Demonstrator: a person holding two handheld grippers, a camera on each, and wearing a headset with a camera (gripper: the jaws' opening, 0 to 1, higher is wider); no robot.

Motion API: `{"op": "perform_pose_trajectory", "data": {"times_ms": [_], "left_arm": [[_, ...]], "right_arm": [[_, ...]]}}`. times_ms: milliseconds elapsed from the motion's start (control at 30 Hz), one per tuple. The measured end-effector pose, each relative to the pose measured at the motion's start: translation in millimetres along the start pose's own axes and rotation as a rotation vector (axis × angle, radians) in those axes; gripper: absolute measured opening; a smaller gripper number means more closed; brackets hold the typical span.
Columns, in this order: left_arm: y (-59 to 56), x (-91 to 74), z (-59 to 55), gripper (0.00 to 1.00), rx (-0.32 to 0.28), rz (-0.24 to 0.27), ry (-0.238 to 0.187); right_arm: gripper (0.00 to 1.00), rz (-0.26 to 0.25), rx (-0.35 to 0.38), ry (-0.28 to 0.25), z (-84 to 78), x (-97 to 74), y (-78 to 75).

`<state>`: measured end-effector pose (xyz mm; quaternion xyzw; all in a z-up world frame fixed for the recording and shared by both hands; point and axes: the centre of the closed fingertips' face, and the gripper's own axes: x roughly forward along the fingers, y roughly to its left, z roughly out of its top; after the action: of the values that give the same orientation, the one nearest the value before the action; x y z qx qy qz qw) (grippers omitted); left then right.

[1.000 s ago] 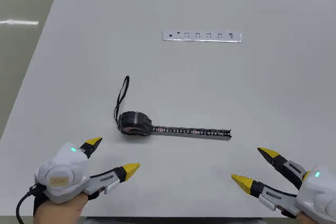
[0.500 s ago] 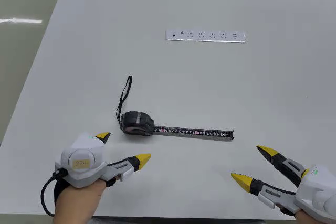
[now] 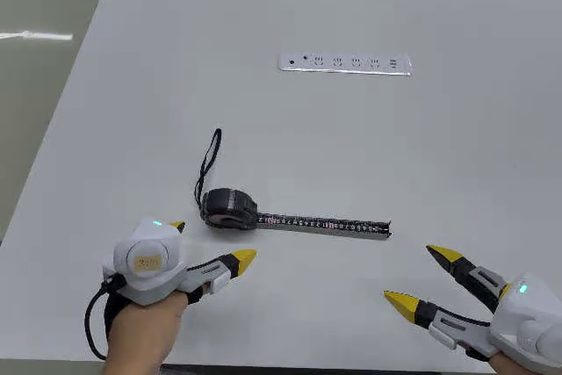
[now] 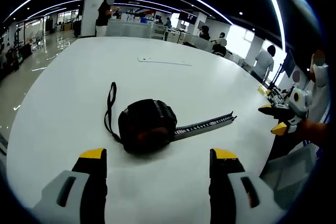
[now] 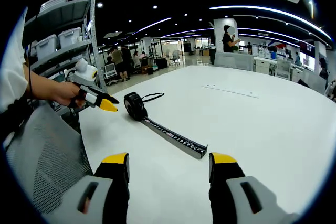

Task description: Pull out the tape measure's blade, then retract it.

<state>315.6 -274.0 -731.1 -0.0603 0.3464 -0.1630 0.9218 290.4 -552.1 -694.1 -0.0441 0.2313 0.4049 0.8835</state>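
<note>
Your left claw (image 3: 211, 241) stands wide open with nothing between its yellow-tipped jaws, hovering low over the counter (image 3: 351, 147) just short of the tape measure (image 3: 228, 208). In the left gripper view the dark, round case sits straight ahead, centred in the gap between the two jaws and not touching either of them. Your right claw (image 3: 418, 276) is just as wide open and also empty, held near the front edge of the counter on your right side, with its jaws aimed toward the free end of the blade (image 3: 323, 225) but still apart from it. The tape measure lies on its side near the middle of the counter, and its blade is pulled out, lying flat on the surface and running from the case toward your right. In the right gripper view the end of the blade lies close ahead, between the two jaws. A black wrist strap (image 3: 207, 169) loops away from the far side of the case, on its left. Well beyond all of this, a white power strip (image 3: 345, 63) lies flat on the counter.
</note>
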Motion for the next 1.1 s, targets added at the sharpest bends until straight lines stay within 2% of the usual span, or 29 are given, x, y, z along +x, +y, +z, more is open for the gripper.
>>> {"op": "perform_pose_trajectory", "data": {"times_ms": [200, 433, 700, 967, 1100], "left_arm": [[2.7, 6.6, 0.3, 0.80, -0.026, 0.028, 0.002], [4.8, 16.7, 1.1, 0.81, -0.025, 0.052, 0.006], [2.2, 29.0, 2.2, 0.81, -0.033, 0.056, 0.016], [6.1, 33.3, 4.6, 0.80, -0.044, 0.076, 0.012], [3.8, 36.9, 7.1, 0.80, -0.054, 0.078, 0.004]], "right_arm": [[0.62, 0.004, 0.003, 0.002, -0.5, 3.2, -1.2], [0.62, 0.010, 0.006, 0.012, -5.8, 8.7, -4.6], [0.61, 0.012, 0.020, 0.009, -6.5, 13.2, -9.7], [0.61, 0.023, 0.033, 0.020, -14.5, 20.4, -12.2], [0.61, 0.031, 0.039, 0.025, -17.7, 22.7, -12.1]]}}
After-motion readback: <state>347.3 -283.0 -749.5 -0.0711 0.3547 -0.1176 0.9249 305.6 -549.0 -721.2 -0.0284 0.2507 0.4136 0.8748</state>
